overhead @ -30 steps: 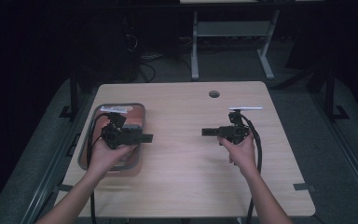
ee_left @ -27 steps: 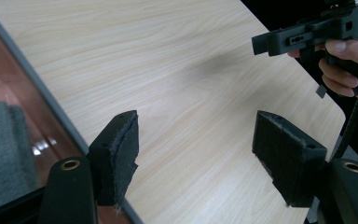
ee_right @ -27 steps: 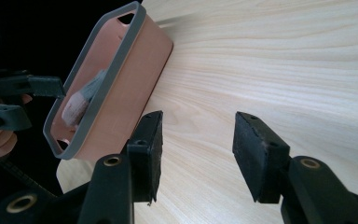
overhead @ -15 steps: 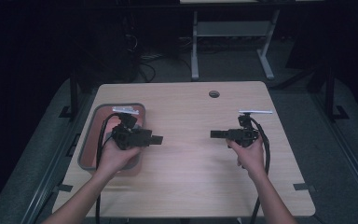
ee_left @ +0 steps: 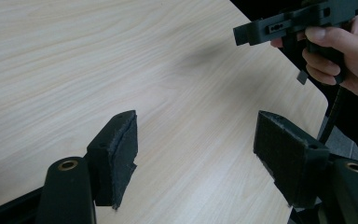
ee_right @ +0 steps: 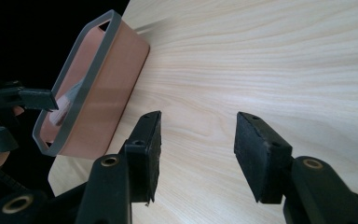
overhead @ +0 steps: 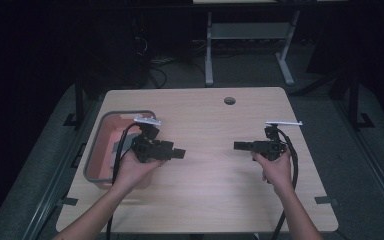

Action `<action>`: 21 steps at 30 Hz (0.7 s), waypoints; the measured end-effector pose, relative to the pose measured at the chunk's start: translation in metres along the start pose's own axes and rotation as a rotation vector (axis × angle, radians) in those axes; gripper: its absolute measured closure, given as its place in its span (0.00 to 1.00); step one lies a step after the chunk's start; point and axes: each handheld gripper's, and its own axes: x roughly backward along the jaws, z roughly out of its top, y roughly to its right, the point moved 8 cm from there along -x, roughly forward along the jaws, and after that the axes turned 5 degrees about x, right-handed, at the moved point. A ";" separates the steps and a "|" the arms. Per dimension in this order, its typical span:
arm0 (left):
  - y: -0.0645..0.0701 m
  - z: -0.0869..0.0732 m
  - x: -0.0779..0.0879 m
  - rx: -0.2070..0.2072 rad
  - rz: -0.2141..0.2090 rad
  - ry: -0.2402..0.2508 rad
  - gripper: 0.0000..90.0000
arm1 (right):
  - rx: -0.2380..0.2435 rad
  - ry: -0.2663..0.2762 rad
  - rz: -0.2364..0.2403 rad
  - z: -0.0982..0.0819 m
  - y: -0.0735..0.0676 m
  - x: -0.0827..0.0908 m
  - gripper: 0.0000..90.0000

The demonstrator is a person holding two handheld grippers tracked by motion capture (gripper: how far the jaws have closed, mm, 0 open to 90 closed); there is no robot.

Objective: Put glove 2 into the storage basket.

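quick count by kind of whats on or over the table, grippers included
grippers: 2, the left gripper and the right gripper, both open with nothing between the jaws
bins: 1, a pink bin with a grey rim at the table's left edge
total: 3

Dark room, grey floor (overhead: 360, 150) (white desk frame (overhead: 209, 55) behind).

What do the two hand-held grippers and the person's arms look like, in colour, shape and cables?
Both tools are black, pistol-shaped bodies. The left hand-held gripper and the right hand-held gripper each end in two flat black jaws with rough dark pads. A thin pale grey plate sits on top of each. A black cable trails from each. The forearms are bare, with no sleeves.
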 end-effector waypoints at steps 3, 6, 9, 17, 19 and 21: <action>0.004 -0.002 -0.006 -0.006 -0.007 -0.010 0.33 | -0.003 -0.001 -0.004 -0.003 0.003 0.003 0.56; 0.009 -0.005 -0.012 -0.007 -0.020 -0.019 0.33 | -0.005 0.001 -0.011 -0.005 0.007 0.005 0.56; 0.014 -0.007 -0.017 -0.012 -0.031 -0.026 0.33 | -0.010 0.003 -0.021 -0.008 0.012 0.007 0.55; 0.024 -0.014 -0.030 -0.015 -0.054 -0.041 0.31 | -0.031 0.010 -0.036 -0.017 0.024 0.016 0.53; 0.025 -0.016 -0.033 -0.018 -0.059 -0.044 0.31 | -0.028 0.012 -0.038 -0.018 0.026 0.017 0.53; 0.026 -0.017 -0.036 -0.018 -0.061 -0.048 0.31 | -0.032 0.012 -0.042 -0.021 0.029 0.019 0.52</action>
